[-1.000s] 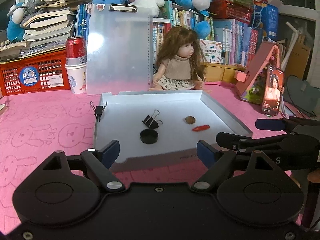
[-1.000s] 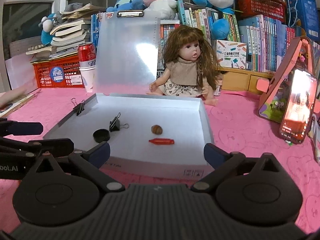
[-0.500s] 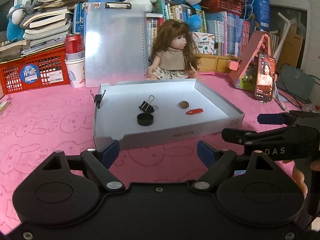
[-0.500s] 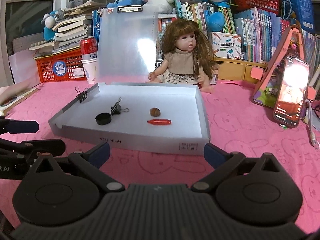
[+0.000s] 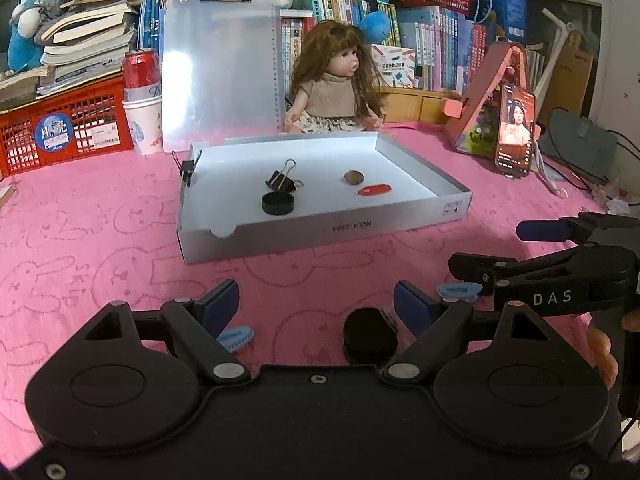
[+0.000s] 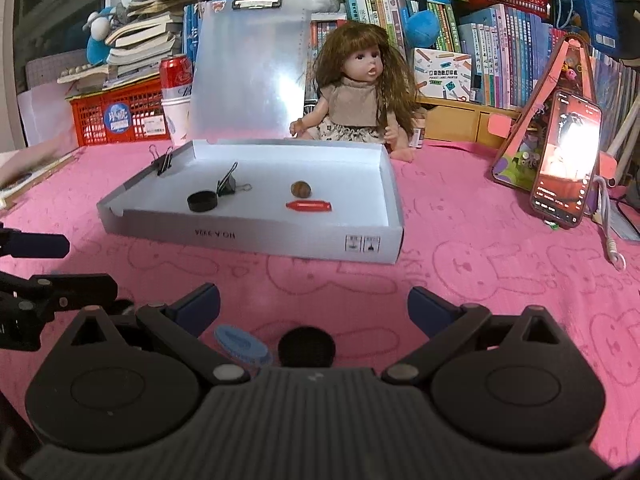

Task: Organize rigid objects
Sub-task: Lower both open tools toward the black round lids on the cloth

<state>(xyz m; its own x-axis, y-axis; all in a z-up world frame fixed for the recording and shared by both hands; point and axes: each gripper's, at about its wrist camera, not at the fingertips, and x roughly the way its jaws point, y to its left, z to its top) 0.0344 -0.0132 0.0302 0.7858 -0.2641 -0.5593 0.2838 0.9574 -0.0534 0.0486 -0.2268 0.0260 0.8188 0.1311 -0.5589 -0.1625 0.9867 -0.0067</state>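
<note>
Two open hand-held grippers (image 5: 316, 300) (image 6: 314, 304), black cap (image 6: 307, 346) between right's fingers

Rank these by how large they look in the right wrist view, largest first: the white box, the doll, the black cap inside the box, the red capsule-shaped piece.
1. white box
2. doll
3. and 4. red capsule-shaped piece and black cap: too alike to rank; the piece is longer, the cap rounder.
</note>
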